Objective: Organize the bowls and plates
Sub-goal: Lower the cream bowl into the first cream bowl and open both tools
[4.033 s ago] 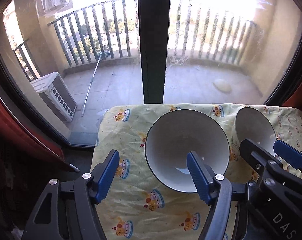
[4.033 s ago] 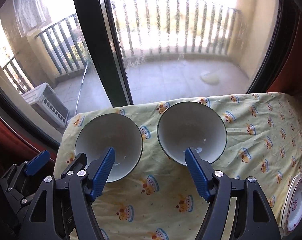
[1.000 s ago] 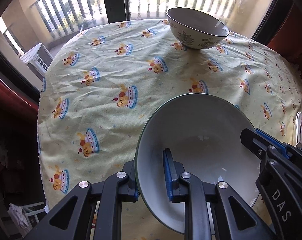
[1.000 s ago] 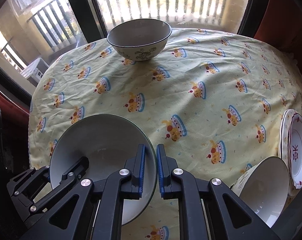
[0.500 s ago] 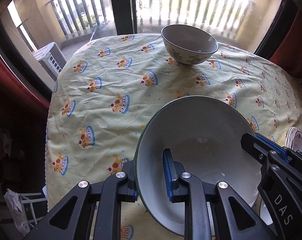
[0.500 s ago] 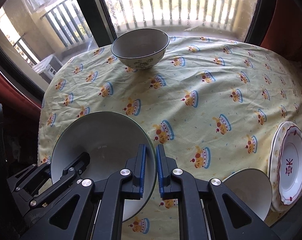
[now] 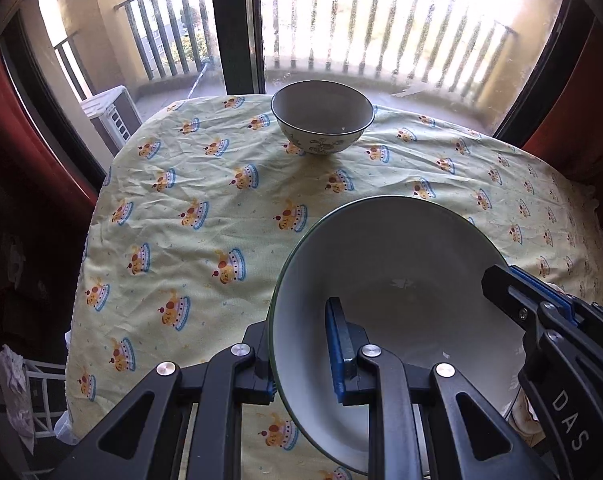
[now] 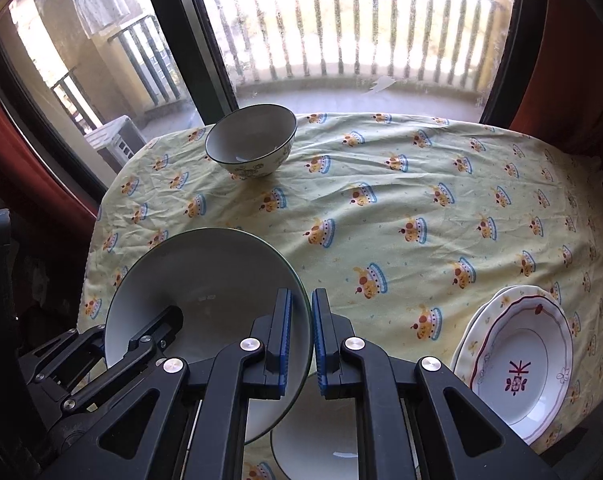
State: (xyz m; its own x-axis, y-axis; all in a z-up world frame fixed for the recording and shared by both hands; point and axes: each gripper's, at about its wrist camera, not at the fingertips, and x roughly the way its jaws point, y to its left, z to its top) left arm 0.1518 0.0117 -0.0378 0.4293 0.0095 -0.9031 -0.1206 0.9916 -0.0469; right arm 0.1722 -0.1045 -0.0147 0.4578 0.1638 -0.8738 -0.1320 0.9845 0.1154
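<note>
A large white bowl with a dark green rim (image 7: 393, 280) (image 8: 205, 280) hangs tilted above the near part of the table, gripped from both sides. My left gripper (image 7: 301, 360) is shut on its left rim, one pad inside and one outside. My right gripper (image 8: 301, 340) is shut on the opposite rim, and it shows in the left wrist view as the right gripper (image 7: 497, 280). A smaller flower-patterned bowl (image 7: 321, 116) (image 8: 251, 140) stands upright at the far edge. Another white bowl (image 8: 317, 440) sits below the held one, mostly hidden by my fingers.
A yellow tablecloth with crown prints (image 7: 221, 208) (image 8: 421, 184) covers the round table. Two stacked plates with red trim (image 8: 517, 364) lie at the near right edge. Beyond the table are a window frame (image 7: 233, 28) and balcony railing; the table drops off at the left.
Both grippers have risen and drawn back with the large bowl between them. The far bowl now looks smaller, and the plates and the lower bowl have come further into view.
</note>
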